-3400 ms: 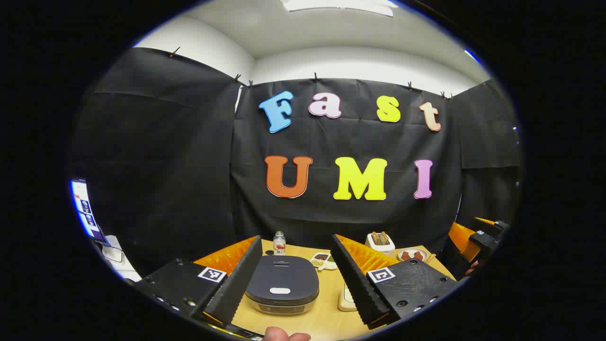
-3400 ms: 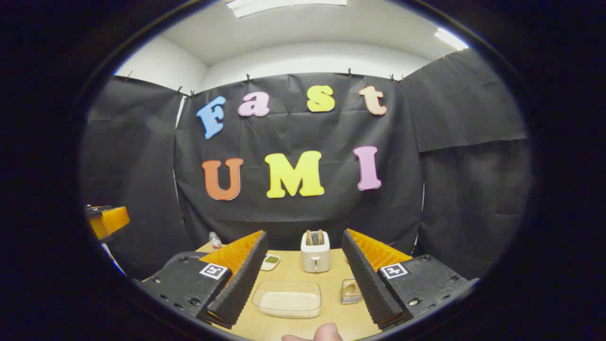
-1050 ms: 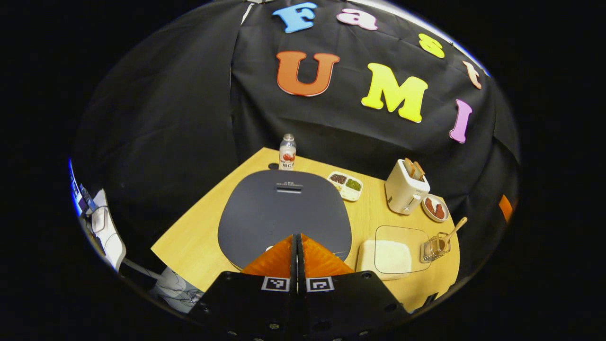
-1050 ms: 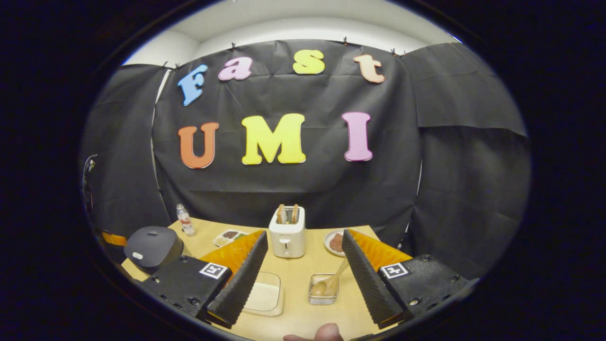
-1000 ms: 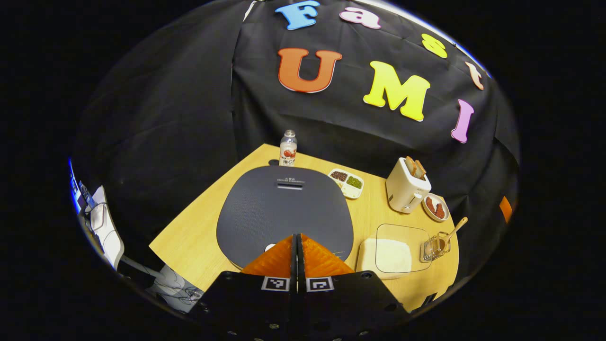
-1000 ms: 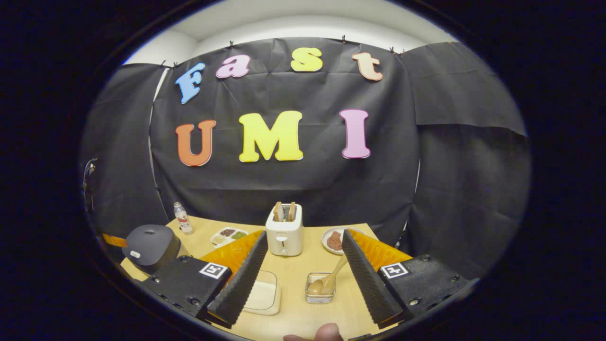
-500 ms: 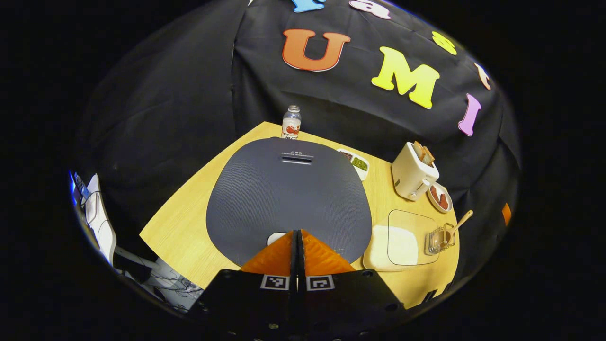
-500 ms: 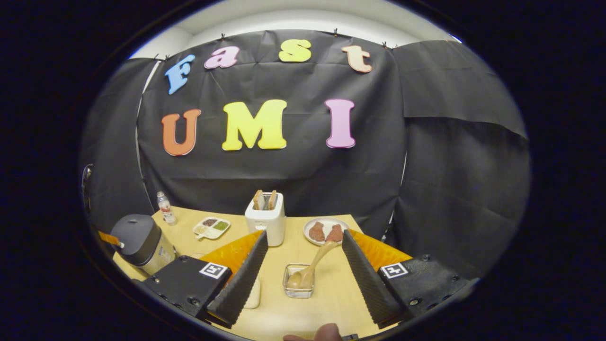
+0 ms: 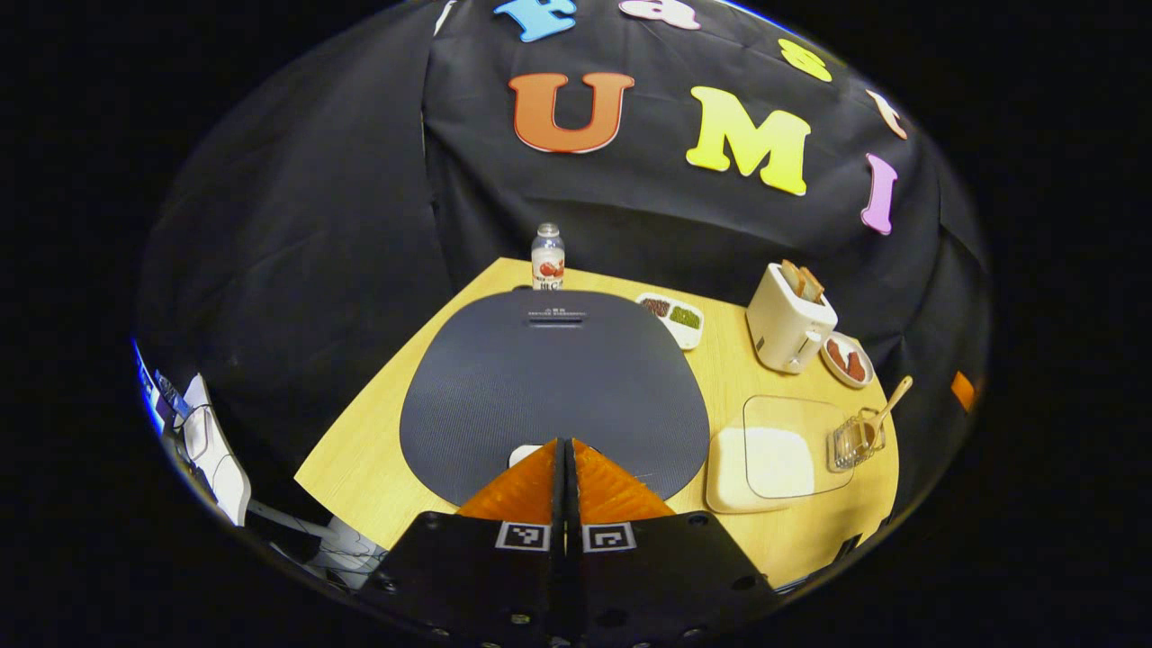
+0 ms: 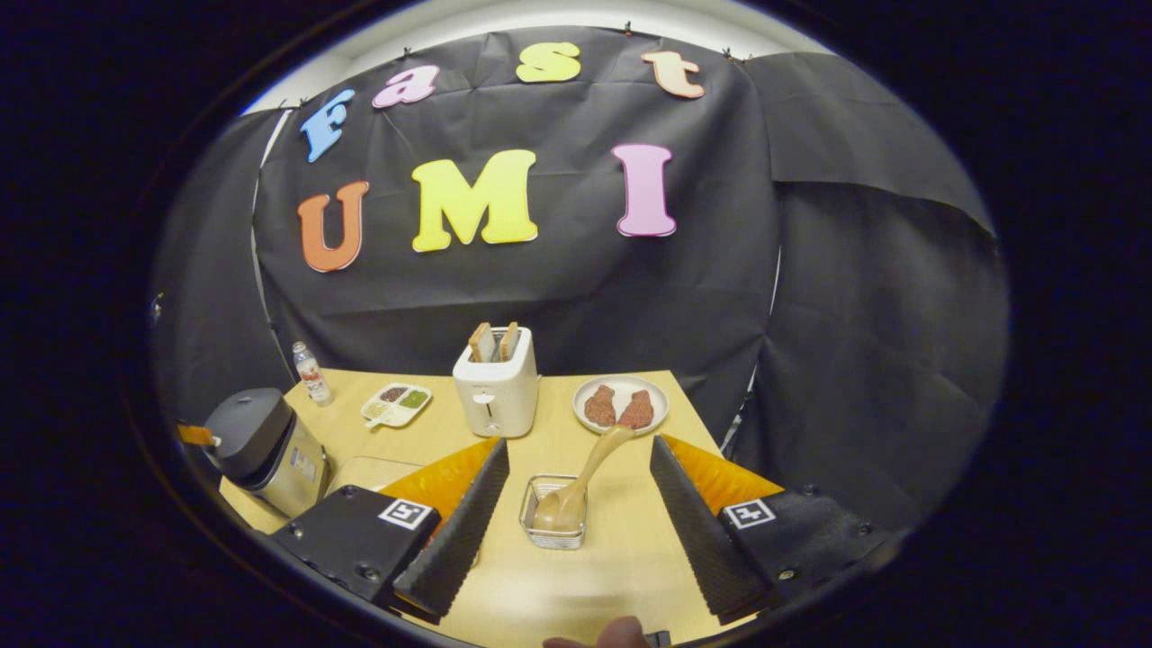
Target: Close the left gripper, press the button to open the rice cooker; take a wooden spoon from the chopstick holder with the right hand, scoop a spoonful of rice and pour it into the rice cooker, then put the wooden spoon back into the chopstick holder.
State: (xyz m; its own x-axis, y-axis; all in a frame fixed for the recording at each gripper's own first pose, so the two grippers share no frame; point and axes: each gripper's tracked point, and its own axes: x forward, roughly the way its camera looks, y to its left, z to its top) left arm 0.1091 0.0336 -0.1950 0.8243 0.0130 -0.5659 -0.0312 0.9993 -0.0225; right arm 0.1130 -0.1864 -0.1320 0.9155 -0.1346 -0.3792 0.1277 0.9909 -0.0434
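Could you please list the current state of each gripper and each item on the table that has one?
left gripper: shut, tips at the white button.
right gripper: open, either side of the holder.
rice cooker: lid down.
wooden spoon: standing tilted in the chopstick holder.
rice container: holds rice.
toaster: two slices sticking up.
plate: two reddish pieces on it.
bottle: upright, capped.

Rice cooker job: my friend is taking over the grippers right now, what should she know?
Left gripper: shut, tips at the white button on the rice cooker; lid down.
Right gripper: open, empty, fingers either side of the chopstick holder.
Wooden spoon sits in the holder, handle leaning toward the meat plate.
Rice container is beside the cooker.
Done: left gripper closed.
Left: open the cooker, grab the spoon, scoop, pour, return it.
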